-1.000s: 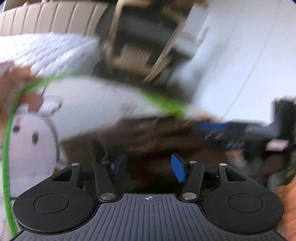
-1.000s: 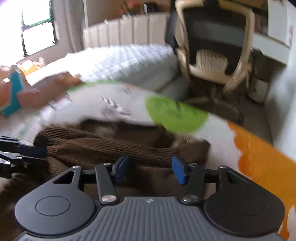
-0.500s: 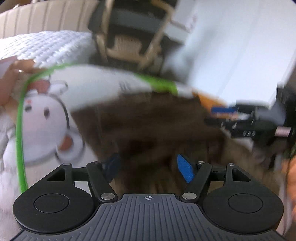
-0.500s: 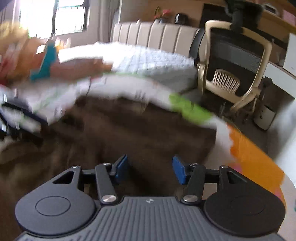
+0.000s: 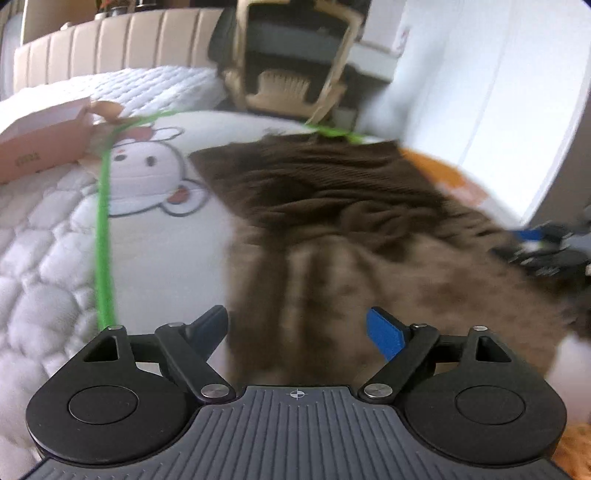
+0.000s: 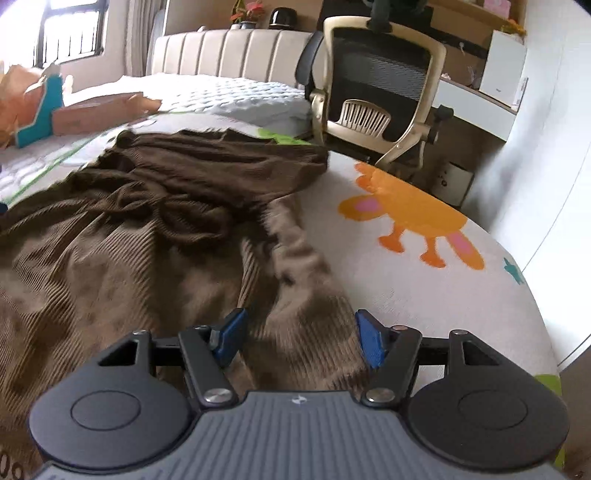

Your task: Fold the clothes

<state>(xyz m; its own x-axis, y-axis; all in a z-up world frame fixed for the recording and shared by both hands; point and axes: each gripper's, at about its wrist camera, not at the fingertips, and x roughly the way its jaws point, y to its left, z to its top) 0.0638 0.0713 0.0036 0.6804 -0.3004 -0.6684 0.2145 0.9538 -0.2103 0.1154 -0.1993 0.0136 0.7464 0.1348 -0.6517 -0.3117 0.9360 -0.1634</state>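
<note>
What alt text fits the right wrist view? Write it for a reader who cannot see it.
A crumpled brown ribbed-knit garment lies spread on a white quilted bed cover printed with an orange cartoon animal, and the right gripper hovers at its near edge with jaws open, fabric between them. Behind stand a beige mesh office chair and a padded cream headboard.

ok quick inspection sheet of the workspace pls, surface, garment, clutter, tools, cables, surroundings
surface: cartoon-print quilted bed cover, orange animal print by the garment
job's things: brown ribbed garment spread out, rumpled, upper part bunched
clutter: cardboard box at the far side of the bed
grippers: left tool open over the garment's near edge; right tool open over its right edge
cables: nothing seen
surroundings: office chair, padded headboard, window
</note>
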